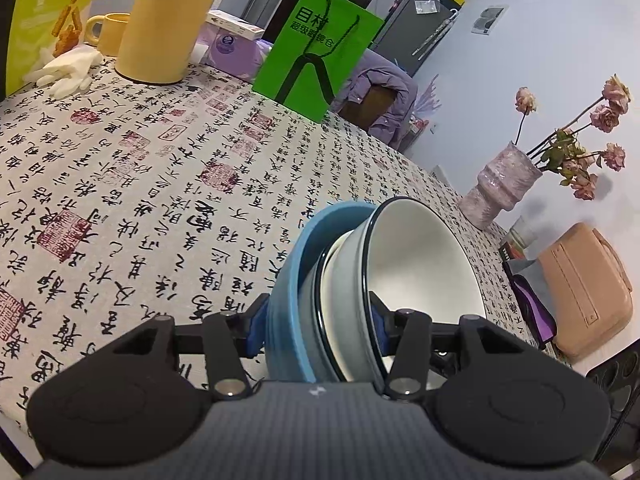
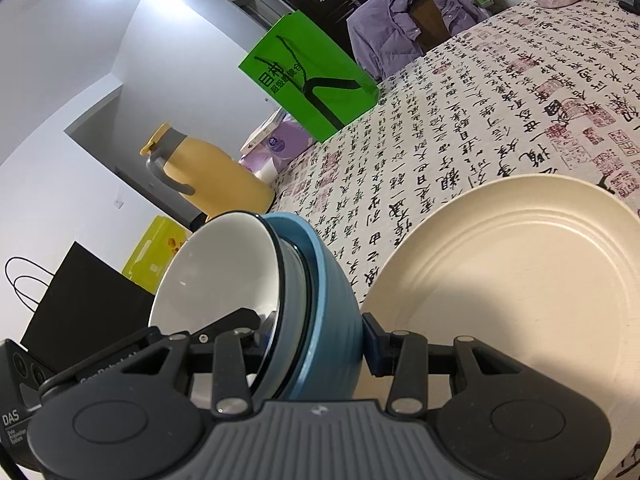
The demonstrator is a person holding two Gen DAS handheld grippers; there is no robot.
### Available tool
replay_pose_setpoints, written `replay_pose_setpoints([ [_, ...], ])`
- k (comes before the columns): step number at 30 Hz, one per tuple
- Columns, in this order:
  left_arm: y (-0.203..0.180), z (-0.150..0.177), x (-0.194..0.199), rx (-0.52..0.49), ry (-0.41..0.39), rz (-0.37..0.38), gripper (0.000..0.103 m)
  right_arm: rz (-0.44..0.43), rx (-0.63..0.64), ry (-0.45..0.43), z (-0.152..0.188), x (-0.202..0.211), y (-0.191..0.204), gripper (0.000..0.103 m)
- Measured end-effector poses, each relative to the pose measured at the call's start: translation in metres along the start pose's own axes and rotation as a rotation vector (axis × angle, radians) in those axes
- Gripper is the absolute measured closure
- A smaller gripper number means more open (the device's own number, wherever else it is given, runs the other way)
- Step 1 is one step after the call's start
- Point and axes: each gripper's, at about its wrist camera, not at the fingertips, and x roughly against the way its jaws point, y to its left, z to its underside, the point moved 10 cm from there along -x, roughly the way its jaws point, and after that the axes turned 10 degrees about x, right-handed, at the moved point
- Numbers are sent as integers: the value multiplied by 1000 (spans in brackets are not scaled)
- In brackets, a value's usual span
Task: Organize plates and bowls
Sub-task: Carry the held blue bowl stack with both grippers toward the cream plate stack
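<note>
Your table [image 1: 120, 168] fills both views, its cloth printed all over with black calligraphy and red seals. Just beside the bowls, at the near edge, the cream plate [image 2: 520, 280] lies flat. You're carrying the bowl stack [image 1: 360, 280] tipped on its side above the cloth: blue bowl [image 2: 332, 312] outermost, grey one nested inside, white bowl [image 2: 216, 272] innermost. Your left gripper [image 1: 320, 324] clamps the stack across its rims, and your right gripper [image 2: 316, 344] pinches it from the other side, both angled downward. Beyond stand a yellow jug [image 1: 168, 20], a green bag [image 1: 316, 40] with Chinese lettering, a flower vase [image 1: 504, 176] and a white glove [image 1: 68, 70].
</note>
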Motion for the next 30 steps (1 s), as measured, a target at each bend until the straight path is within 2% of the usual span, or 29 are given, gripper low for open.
replay_pose_setpoints([
  [30,-40,23,-20,-56,35,8,54,13,-61,-45,-10,25,-40,62],
])
